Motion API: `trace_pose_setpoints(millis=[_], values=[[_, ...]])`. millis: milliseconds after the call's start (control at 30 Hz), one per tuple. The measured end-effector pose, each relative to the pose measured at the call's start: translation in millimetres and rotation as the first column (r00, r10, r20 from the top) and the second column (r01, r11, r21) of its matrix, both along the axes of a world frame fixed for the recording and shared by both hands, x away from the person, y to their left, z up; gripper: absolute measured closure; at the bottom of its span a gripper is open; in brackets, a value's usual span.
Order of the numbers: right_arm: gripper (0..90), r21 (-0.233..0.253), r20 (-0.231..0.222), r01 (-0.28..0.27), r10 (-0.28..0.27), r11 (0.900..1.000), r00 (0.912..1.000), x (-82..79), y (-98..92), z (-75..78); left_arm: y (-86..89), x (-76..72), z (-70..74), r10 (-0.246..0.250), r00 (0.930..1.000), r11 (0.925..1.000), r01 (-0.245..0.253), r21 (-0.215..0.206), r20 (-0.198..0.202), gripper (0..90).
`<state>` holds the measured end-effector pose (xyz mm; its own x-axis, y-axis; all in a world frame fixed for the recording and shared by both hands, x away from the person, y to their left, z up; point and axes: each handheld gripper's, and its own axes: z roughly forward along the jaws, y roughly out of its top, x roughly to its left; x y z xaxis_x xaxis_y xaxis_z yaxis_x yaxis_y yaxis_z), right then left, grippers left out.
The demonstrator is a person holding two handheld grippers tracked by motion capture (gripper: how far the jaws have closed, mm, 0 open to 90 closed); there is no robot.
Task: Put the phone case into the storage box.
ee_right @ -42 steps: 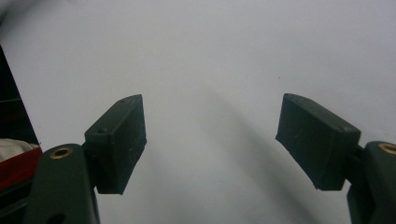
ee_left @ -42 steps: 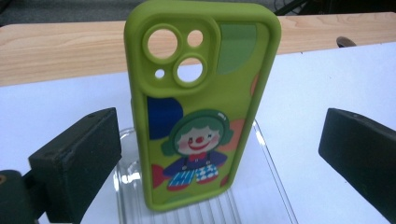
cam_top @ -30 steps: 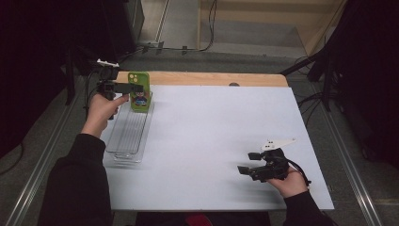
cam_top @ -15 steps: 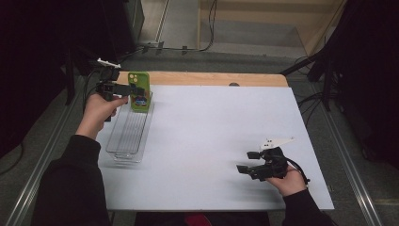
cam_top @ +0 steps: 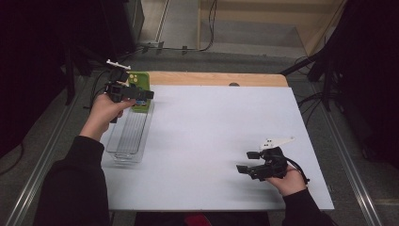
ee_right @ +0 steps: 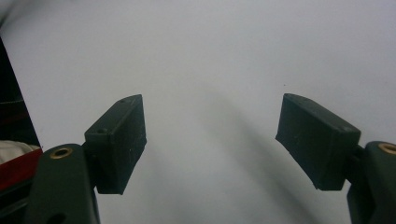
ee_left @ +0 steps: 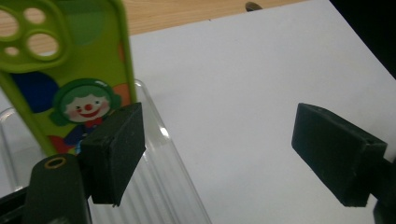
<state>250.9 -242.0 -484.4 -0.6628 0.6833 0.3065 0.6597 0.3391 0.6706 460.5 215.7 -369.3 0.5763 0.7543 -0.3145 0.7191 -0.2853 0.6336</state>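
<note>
A green phone case (cam_top: 139, 84) with a clown picture stands tilted at the far end of a clear ridged tray (cam_top: 123, 157) on the left of the white table. My left gripper (cam_top: 143, 96) hovers open just in front of the case. In the left gripper view the case (ee_left: 70, 88) stands beyond the left jaw, outside the gap, and the left gripper (ee_left: 219, 149) holds nothing above the tray's rim (ee_left: 161, 135). My right gripper (cam_top: 244, 161) is open low over the front right of the table. In its own view the right gripper (ee_right: 210, 140) has bare white surface between its jaws.
The white tabletop (cam_top: 211, 127) has a strip of bare wood (cam_top: 211, 77) along its far edge. Metal rails run on the floor to both sides. Dark equipment and cables stand beyond the far left corner.
My left gripper has shifted slightly to the right at the tray's far end. The right gripper has barely moved.
</note>
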Motion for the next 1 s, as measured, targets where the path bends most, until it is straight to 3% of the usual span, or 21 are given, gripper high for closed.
trace_pose_setpoints(millis=[300,500,733,1000], values=[[22.2,0.014,-0.011,-0.001,0.001,1.000,0.9999,0.7,-0.9,-0.5,-13.2,-6.9,-5.0,-0.040,0.9989,0.9976,0.042,-0.055,0.022,17.8],[22.2,0.013,-0.015,0.008,-0.008,1.000,0.9999,1.2,-2.4,-0.5,-23.0,-12.5,-8.5,-0.080,0.9966,0.9962,0.081,-0.034,0.019,17.8],[22.2,0.014,-0.017,0.015,-0.015,1.000,0.9997,1.7,-4.6,-1.1,-32.0,-21.1,-13.5,-0.114,0.9935,0.9923,0.114,-0.049,0.001,17.8],[22.2,0.016,-0.024,0.018,-0.018,1.000,0.9996,1.7,-5.4,-1.2,-36.8,-32.7,-17.9,-0.140,0.9901,0.9883,0.141,-0.060,0.012,17.8]])
